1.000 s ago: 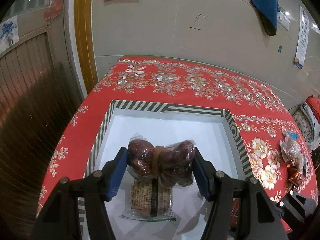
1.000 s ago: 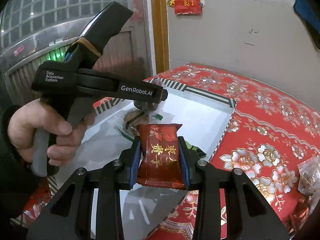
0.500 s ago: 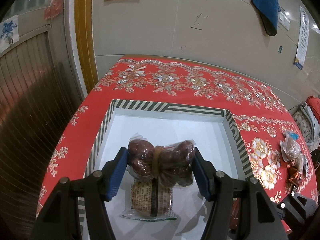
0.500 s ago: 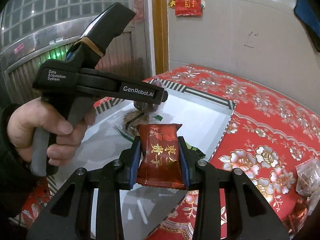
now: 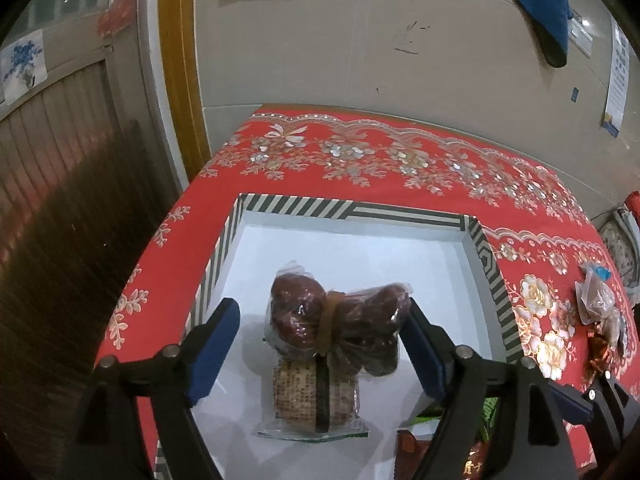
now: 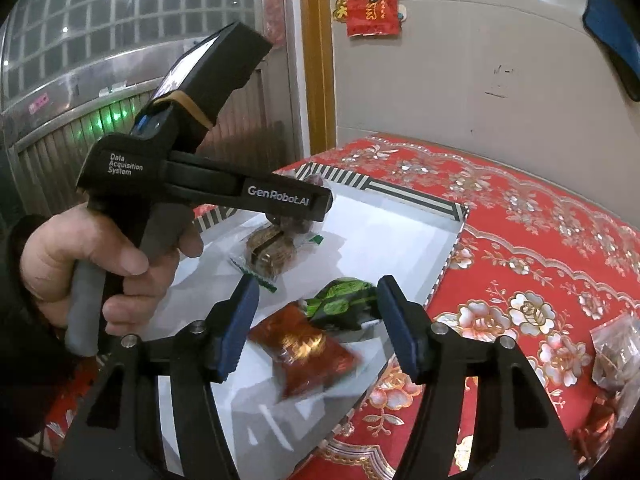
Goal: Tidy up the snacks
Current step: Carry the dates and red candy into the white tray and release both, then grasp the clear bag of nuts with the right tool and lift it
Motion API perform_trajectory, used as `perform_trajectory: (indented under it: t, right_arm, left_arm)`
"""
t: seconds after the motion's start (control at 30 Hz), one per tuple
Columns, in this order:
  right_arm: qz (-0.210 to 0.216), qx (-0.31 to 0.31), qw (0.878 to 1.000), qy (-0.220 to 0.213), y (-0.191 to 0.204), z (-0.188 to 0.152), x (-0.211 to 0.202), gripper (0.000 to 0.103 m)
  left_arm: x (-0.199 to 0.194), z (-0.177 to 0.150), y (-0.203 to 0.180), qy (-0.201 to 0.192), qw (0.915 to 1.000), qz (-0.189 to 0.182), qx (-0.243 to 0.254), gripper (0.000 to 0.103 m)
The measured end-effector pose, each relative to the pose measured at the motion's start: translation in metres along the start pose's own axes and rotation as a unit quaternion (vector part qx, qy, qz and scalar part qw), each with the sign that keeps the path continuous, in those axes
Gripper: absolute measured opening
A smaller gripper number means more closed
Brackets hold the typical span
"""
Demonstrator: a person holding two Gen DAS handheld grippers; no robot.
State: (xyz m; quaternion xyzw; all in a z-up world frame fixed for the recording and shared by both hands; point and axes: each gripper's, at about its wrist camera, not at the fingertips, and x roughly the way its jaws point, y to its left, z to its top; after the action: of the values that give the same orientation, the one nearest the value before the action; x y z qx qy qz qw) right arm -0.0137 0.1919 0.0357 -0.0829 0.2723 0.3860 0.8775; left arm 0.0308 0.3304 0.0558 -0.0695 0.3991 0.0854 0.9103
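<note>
A white tray with a striped rim (image 5: pixel 352 212) lies on the red floral tablecloth. My left gripper (image 5: pixel 324 320) is open; a clear bag of dark red dates (image 5: pixel 336 320) sits between its jaws, touching the right pad, over a wrapped brown cake (image 5: pixel 308 396). My right gripper (image 6: pixel 316 320) is open above the tray (image 6: pixel 400 224). A red snack packet (image 6: pixel 308 352), blurred, lies below it beside a green packet (image 6: pixel 344 300). The left gripper body (image 6: pixel 208 188) shows in the right wrist view.
Clear bags of snacks (image 5: pixel 600 304) lie on the cloth at the table's right edge; they also show in the right wrist view (image 6: pixel 612 348). A wall stands behind the table, a metal shutter door to the left.
Both grippers opened. The right one let go of the red packet, which dropped into the tray. The left one released the date bag, which now leans against the right pad.
</note>
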Motion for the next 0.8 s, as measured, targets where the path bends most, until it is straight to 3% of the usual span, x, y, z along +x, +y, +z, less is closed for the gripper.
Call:
perform_trajectory:
  t: [0.43,0.57,0.8]
  right_arm:
    - [-0.004,0.004,1.000,-0.002,-0.002,0.000,0.000,0.062]
    - [-0.011,0.029,0.999,-0.029,-0.012,-0.001,-0.010,0.062]
    - [-0.069,0.064,0.994,-0.050,-0.057,-0.016,-0.049,0.062]
  left_arm:
    - [0.001,0.000,0.002,0.001,1.0000,0.001,-0.007,0.084]
    - [-0.001,0.000,0.004,-0.008,0.9999,-0.001,-0.014,0.084]
    - [-0.016,0.002,-0.010,-0.031,0.9990,-0.026,-0.020,0.084]
